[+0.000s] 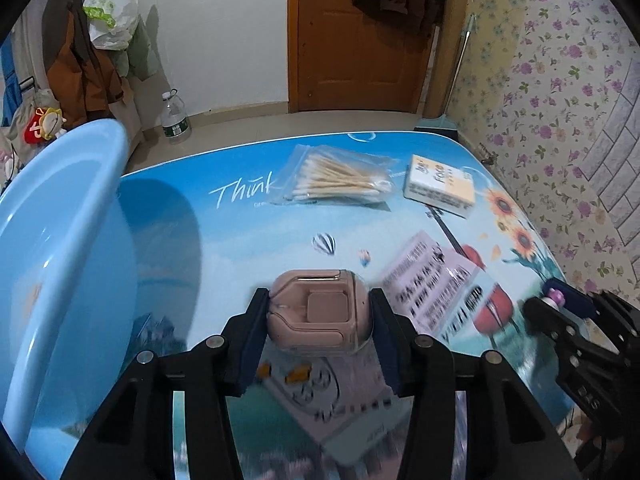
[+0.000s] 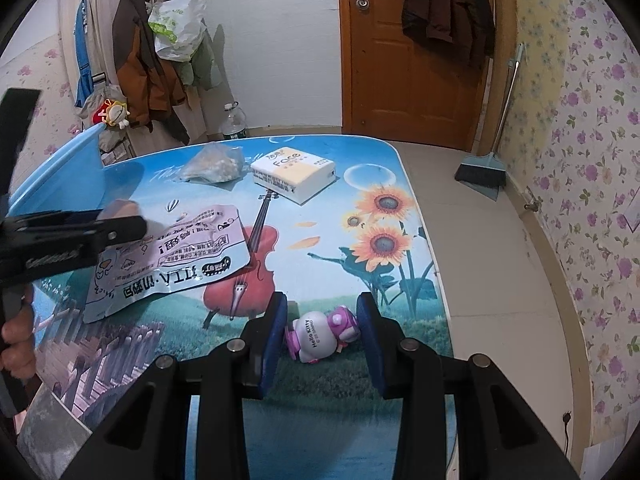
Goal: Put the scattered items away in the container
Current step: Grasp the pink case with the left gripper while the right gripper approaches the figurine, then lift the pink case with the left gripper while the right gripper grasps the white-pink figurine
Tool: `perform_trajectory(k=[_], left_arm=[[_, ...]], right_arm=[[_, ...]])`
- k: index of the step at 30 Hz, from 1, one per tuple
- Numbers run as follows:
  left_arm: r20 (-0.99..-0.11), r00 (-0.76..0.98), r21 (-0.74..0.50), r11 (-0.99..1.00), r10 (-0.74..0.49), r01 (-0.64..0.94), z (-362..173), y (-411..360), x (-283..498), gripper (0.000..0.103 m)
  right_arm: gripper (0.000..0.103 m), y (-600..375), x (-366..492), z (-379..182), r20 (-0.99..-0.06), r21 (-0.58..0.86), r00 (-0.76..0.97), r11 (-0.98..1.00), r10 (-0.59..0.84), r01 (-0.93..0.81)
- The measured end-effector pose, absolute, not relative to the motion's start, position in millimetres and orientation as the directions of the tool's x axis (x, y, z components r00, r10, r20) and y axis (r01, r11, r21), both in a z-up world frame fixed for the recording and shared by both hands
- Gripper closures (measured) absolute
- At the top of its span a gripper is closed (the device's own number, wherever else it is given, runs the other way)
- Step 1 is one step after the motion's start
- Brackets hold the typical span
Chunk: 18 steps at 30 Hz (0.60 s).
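My left gripper (image 1: pixel 320 312) is shut on a pink earbud case (image 1: pixel 318 310) and holds it above the table, to the right of the light blue basin (image 1: pixel 60 216). My right gripper (image 2: pixel 322 334) is open, with a Hello Kitty figure (image 2: pixel 322 334) lying on the table between its pads; the pads do not touch it. A pink snack pouch (image 2: pixel 168 256), a bag of cotton swabs (image 1: pixel 336 180) and a tissue pack (image 1: pixel 440 186) lie on the table. The right gripper also shows at the right edge of the left wrist view (image 1: pixel 560 304).
The table (image 2: pixel 360 184) has a printed blue cover and its right edge drops to the tiled floor. A broom and dustpan (image 2: pixel 484 168) stand by the wall. A water bottle (image 1: pixel 175 118) stands on the floor beyond the table.
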<state>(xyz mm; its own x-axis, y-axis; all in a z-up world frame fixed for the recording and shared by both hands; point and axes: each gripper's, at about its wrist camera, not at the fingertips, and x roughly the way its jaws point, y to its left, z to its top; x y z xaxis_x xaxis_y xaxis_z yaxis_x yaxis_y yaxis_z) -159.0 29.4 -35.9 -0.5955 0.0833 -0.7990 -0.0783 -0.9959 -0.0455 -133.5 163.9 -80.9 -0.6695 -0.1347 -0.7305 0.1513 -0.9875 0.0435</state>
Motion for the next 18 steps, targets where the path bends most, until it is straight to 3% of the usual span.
perform_trajectory(k=[18], left_arm=[[-0.761,-0.642,-0.059,-0.995,0.098,-0.082,-12.2,2.2,-77.8,0.056]], right_arm=[[0.066,132.8,-94.5,-62.5,-0.709,0.028,-0.692,-0.986,-0.136,0.165]])
